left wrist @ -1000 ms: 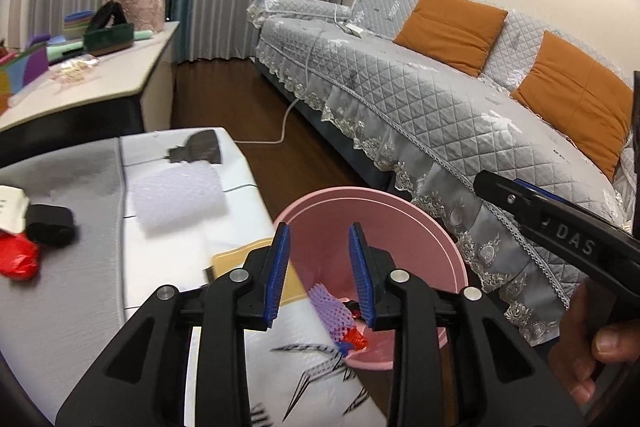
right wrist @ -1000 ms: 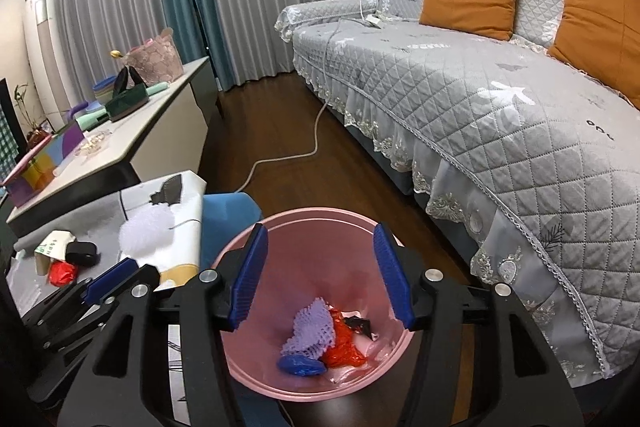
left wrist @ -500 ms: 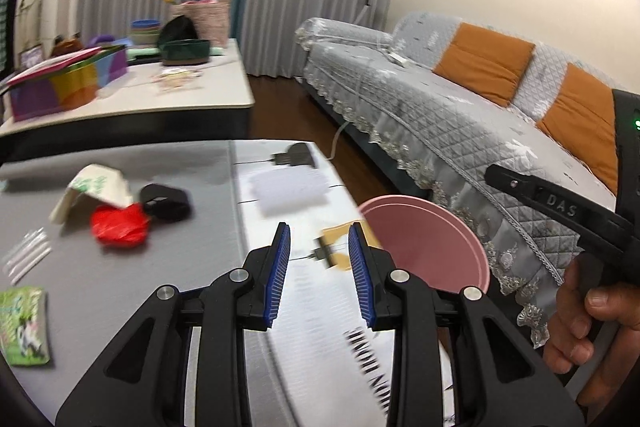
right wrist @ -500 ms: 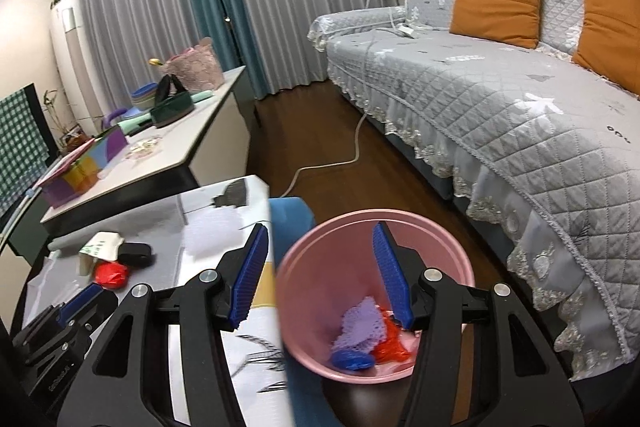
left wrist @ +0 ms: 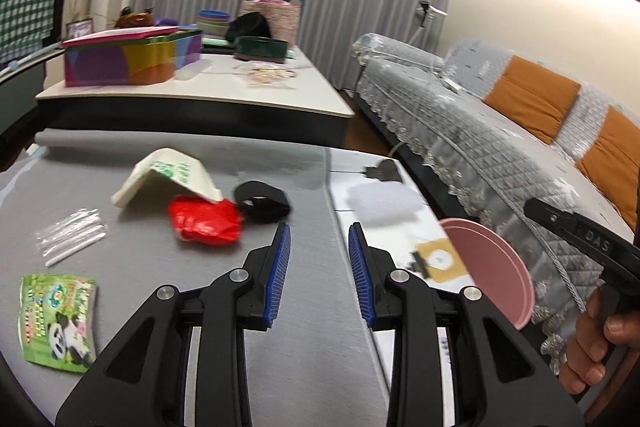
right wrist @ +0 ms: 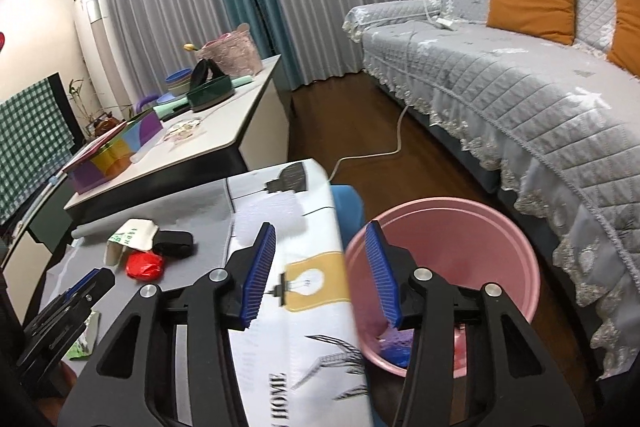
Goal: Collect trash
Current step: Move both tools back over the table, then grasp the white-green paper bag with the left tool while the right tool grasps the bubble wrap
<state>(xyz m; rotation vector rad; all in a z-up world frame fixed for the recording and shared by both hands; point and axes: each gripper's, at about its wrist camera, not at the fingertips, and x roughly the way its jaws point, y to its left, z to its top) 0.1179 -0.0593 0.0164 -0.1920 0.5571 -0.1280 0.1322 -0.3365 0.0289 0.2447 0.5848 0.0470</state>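
Observation:
My left gripper [left wrist: 319, 273] is open and empty above the grey table [left wrist: 304, 367]. Ahead of it lie a red crumpled wrapper [left wrist: 206, 223], a white folded carton [left wrist: 170, 179], a black band [left wrist: 262, 202], clear plastic wrappers [left wrist: 70, 233], a green panda packet [left wrist: 58, 321] and white foam netting [left wrist: 384, 203]. The pink bin [left wrist: 492, 267] stands off the table's right edge. My right gripper [right wrist: 322, 273] is open and empty, over the table edge beside the pink bin [right wrist: 452, 227], which holds purple, blue and red scraps [right wrist: 394, 345].
A grey quilted sofa [right wrist: 500, 59] with orange cushions runs along the right. A low white cabinet [left wrist: 200, 95] with a colourful box, bowls and a basket stands behind the table. A blue stool [right wrist: 348, 201] sits beside the bin. A white cable [right wrist: 384, 151] crosses the wood floor.
My left gripper has swung left from over the bin to above the table's litter. My right gripper has also shifted left, from over the bin to its left rim.

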